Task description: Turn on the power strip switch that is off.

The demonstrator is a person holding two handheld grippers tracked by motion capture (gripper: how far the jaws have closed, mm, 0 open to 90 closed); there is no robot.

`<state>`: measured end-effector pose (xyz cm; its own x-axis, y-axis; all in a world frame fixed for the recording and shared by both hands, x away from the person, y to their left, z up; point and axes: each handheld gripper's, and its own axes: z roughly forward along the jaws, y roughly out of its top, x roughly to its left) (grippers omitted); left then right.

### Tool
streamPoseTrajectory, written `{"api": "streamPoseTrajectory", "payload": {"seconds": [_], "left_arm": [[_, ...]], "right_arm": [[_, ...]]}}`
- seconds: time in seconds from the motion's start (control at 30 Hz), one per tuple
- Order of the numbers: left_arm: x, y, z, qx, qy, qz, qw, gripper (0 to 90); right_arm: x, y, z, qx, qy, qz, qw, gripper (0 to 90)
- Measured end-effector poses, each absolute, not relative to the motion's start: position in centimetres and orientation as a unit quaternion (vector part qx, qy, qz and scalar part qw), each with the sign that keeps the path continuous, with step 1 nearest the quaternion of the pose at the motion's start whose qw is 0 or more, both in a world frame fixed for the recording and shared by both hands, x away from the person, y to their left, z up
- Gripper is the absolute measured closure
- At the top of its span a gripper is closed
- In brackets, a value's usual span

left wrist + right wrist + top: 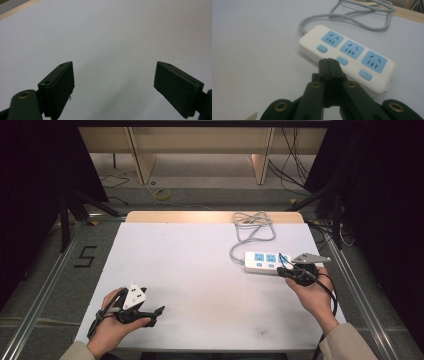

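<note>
On the right side of the white surface (pixel 200 270) lies a white power strip (pixel 265 262) with three blue outlets, each with a blue switch beside it, and small red lights glow near the switches in your right gripper view. Its grey cord (pixel 250 227) leaves the strip's left end and runs back to a loose coil near the far wooden edge of the surface.

Your right tongs (pixel 329 62) are pressed together, jaw against jaw, with nothing between them. In the right gripper view their joined tip sits just in front of the strip's near long side, close to the middle switch (pixel 342 61); whether the tip actually touches the casing you cannot tell from these pictures. From above, your right hand (pixel 314 292) holds that gripper at the strip's right end, the grey three-cornered plate (pixel 311 257) on top and the black cable looping down past your wrist.

Your left tongs (pixel 113 82) are spread wide, holding nothing, and point across bare white surface. In the high view your left hand (pixel 112 320) rests at the near left corner of the surface, well apart from the strip, gripping the left gripper with its jaws aimed toward the right.

On the floor to the left of the surface a dark numeral 5 (pixel 86 256) is marked.
</note>
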<state>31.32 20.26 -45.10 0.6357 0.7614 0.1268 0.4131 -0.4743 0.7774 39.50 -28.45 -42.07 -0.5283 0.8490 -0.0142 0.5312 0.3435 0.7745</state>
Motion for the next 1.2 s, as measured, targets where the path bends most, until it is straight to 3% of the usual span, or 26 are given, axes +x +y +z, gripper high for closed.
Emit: {"api": "streamPoseTrajectory", "payload": {"seconds": [1.2], "left_arm": [[31.4, 20.1, -45.1, 0.825, 0.356, 0.234, 0.37, 16.2]], "right_arm": [[41.6, -28.3, -41.2, 0.45, 0.784, 0.369, 0.215, 90.0]]}}
